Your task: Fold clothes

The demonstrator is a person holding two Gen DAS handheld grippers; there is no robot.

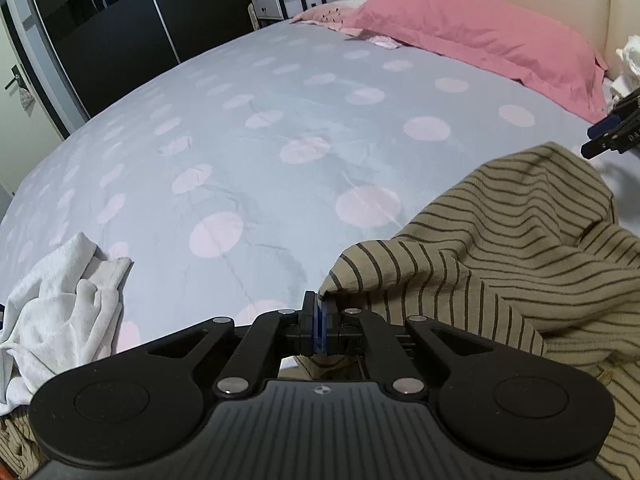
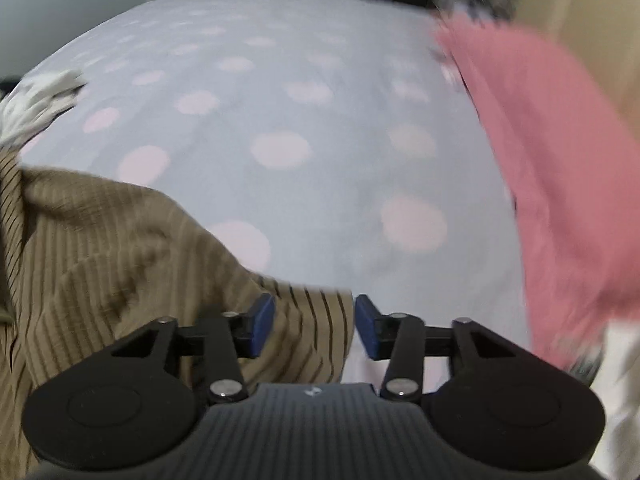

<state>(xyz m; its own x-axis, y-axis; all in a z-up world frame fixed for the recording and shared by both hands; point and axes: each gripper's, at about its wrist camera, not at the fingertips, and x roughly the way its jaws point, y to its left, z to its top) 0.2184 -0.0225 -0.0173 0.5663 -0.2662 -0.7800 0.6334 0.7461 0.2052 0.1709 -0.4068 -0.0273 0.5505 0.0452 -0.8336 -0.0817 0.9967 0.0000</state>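
Left tongs (image 1: 322, 312) pinch crumpled tan striped shirt (image 1: 500, 248); rt tongs (image 2: 315, 326) apart.

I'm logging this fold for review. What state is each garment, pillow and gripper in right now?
Tan striped knit garment: crumpled on the bed, one edge pinched.
White cloth garment: bunched, untouched.
Pink pillow: lying flat at the headboard.
Left gripper: shut on the garment's edge.
Right gripper: open, the garment's edge between its fingers, not pressed.

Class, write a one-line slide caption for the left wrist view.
Left gripper shut on the striped shirt's edge above a spotted bed cover.
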